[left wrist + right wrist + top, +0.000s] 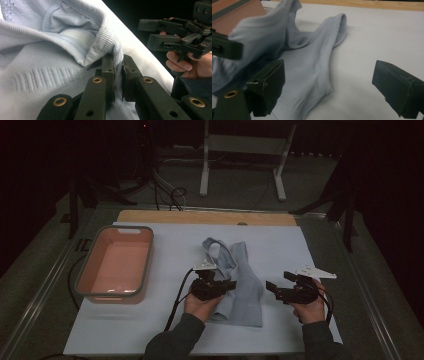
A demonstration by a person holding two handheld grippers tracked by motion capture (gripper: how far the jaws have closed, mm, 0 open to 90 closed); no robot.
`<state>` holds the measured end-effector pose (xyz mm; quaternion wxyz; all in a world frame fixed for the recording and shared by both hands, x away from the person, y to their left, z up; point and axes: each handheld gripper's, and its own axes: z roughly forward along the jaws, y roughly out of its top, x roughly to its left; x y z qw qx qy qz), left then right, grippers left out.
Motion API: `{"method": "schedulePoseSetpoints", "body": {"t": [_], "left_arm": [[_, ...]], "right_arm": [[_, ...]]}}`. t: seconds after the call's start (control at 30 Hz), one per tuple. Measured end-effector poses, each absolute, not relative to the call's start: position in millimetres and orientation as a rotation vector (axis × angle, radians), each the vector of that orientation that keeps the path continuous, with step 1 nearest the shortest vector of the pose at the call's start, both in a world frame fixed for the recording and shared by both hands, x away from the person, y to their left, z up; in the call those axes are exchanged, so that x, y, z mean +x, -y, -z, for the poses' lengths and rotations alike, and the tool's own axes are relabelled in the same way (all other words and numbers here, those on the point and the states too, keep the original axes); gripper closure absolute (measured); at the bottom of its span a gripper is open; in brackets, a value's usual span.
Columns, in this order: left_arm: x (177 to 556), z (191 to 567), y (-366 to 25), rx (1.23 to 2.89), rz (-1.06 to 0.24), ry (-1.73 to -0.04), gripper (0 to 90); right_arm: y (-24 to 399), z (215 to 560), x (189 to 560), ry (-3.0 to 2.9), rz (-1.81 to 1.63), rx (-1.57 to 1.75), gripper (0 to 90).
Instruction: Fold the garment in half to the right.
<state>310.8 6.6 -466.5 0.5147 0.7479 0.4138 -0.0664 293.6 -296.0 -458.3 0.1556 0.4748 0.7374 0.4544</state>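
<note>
Left gripper (227,285) fingers pinching sock (246,290) cuff, right gripper (275,290) wide open – pink tub (85,280) (left).

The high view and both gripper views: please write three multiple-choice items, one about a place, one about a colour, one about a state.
1. Where is the tub?
A. left of the socks
B. right of the socks
C. on the socks

2. What colour are the socks?
A. red
B. light blue
C. black

3. How is the left gripper?
A. wide open
B. shut on a sock cuff
C. lying in the tub

Answers: 1 A, the tub stands at the mat's left edge. 2 B, the fabric looks pale blue. 3 B, the jaws pinch the ribbed cuff.
</note>
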Motion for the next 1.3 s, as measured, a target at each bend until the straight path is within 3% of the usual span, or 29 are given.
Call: {"method": "schedulePoseSetpoints", "body": {"t": [0.17,0.4,0.47,0.5,0.67,0.9,1.07,1.3], "left_arm": [[311,473,7,1.838,0.182,-0.973,81.6],[312,465,-5,1.772,0.139,-0.963,49.4],[313,461,-12,1.759,0.103,-0.980,45.8],[313,459,-17,1.757,0.079,-0.985,38.8],[313,453,-38,1.740,-0.014,-1.024,23.3],[311,452,-62,1.759,-0.137,-1.083,15.9],[308,455,-79,1.757,-0.159,-1.095,7.3],[305,453,-90,1.744,-0.160,-1.106,2.2]], "right_arm": [[296,459,294,-2.115,-1.304,1.360,11.4],[290,460,294,-2.128,-1.305,1.354,11.4],[289,460,294,-2.134,-1.303,1.348,11.4],[286,460,294,-2.145,-1.305,1.343,11.4],[280,462,296,-2.164,-1.306,1.342,11.6],[271,462,300,-2.184,-1.305,1.336,11.6],[266,463,303,-2.199,-1.309,1.342,13.4],[260,462,306,-2.206,-1.333,1.345,17.1]]}}
